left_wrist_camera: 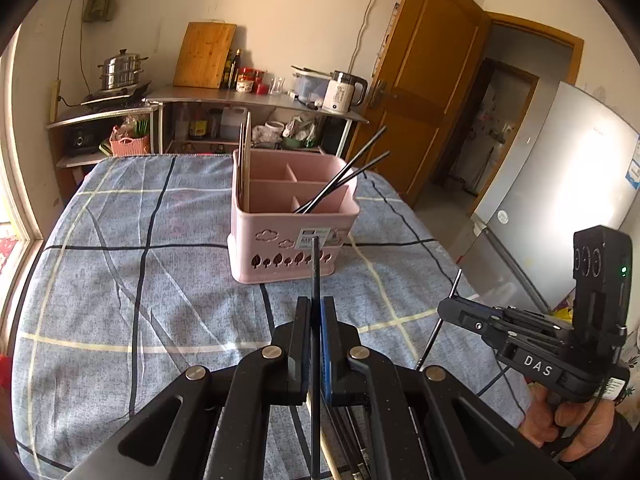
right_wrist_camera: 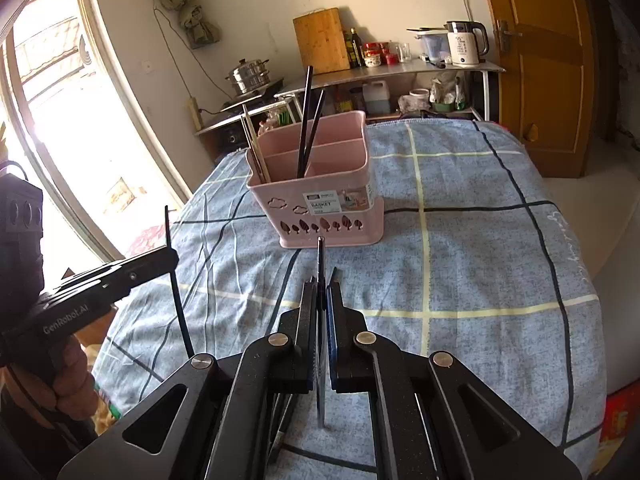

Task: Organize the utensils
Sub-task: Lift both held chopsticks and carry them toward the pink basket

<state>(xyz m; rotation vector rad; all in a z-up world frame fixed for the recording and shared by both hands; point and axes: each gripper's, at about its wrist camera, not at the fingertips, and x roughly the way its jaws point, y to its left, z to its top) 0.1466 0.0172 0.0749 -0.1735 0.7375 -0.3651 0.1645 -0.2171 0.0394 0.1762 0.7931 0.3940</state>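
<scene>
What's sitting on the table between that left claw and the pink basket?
Nothing but bare checked tablecloth between the left gripper and the pink basket, seen in the left wrist view.

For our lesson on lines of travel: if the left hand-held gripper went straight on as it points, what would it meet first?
Probably the front wall of the pink basket; the black chopstick clamped in the left hand-held gripper would likely touch first.
</scene>
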